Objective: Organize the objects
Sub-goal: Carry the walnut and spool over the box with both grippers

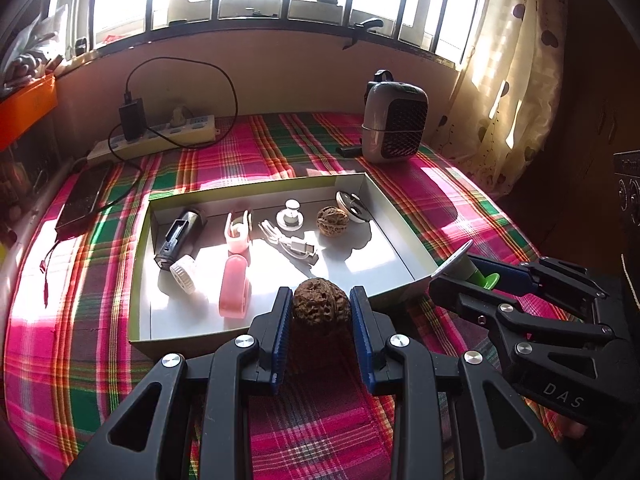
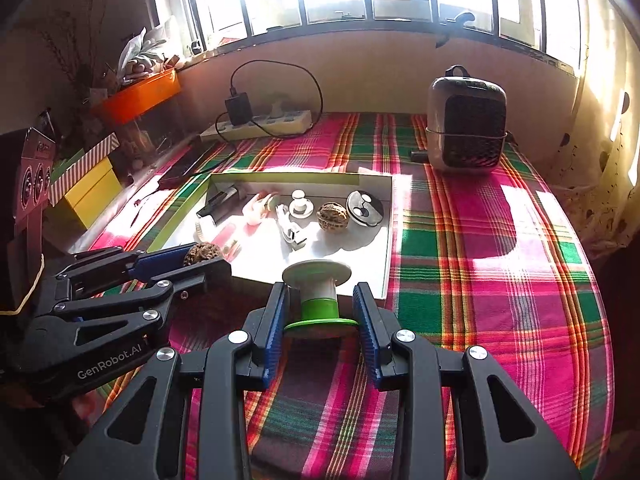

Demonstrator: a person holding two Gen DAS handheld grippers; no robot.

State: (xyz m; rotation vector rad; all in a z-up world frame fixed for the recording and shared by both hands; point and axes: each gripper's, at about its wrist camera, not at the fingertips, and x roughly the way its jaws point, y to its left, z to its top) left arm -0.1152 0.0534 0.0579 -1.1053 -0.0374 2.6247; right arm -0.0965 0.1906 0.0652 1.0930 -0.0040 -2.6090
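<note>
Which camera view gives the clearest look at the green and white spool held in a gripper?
The right wrist view: the green and white spool sits centred between the right gripper fingers, both flanges visible. The left wrist view shows only its white disc and a green edge beside the tray, mostly hidden by that gripper.

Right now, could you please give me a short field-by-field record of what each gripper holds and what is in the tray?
left gripper: shut on a walnut, at the tray's near edge
right gripper: shut on a green-and-white spool, just outside the tray's near edge
tray: open box on the plaid cloth
tray contents: second walnut, white cable, pink clip, black device
behind tray: power strip, small heater
</note>
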